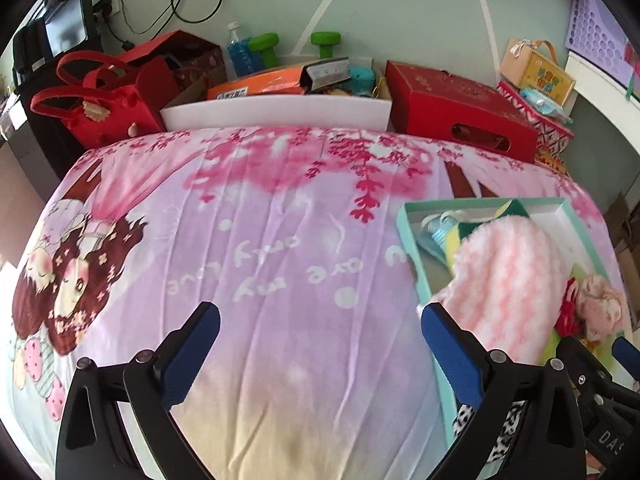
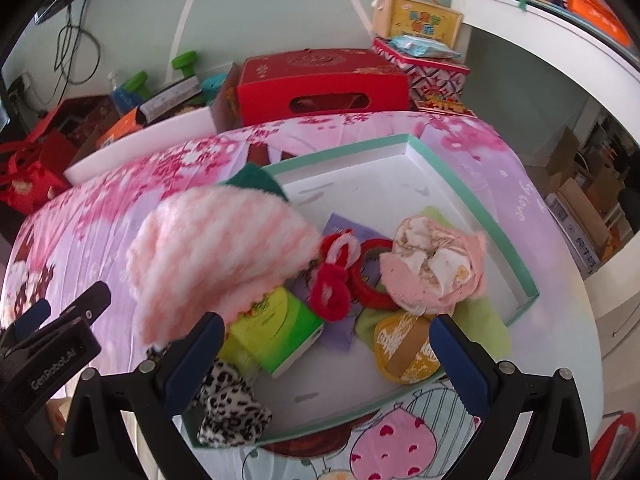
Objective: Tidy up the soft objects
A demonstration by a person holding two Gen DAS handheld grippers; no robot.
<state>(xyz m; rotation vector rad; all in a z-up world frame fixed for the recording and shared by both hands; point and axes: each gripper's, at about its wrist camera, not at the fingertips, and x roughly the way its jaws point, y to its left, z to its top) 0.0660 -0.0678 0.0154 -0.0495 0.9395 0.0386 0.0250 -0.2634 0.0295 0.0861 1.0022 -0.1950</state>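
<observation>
Pink cartoon bedsheet holds a teal tray before red boxes

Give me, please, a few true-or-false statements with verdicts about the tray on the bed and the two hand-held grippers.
1. The left hand-held gripper is open and holds nothing. True.
2. The teal-rimmed tray sits on a bare wooden table. False: it rests on a pink floral bedsheet.
3. A fluffy pink-and-white striped cloth hangs over the tray's left edge. True.
4. The right hand-held gripper is shut on the green tissue pack. False: its jaws are open, the pack lies between them ungrasped.
5. The leopard-print item lies in the tray's far corner. False: it sits at the near left corner.
</observation>
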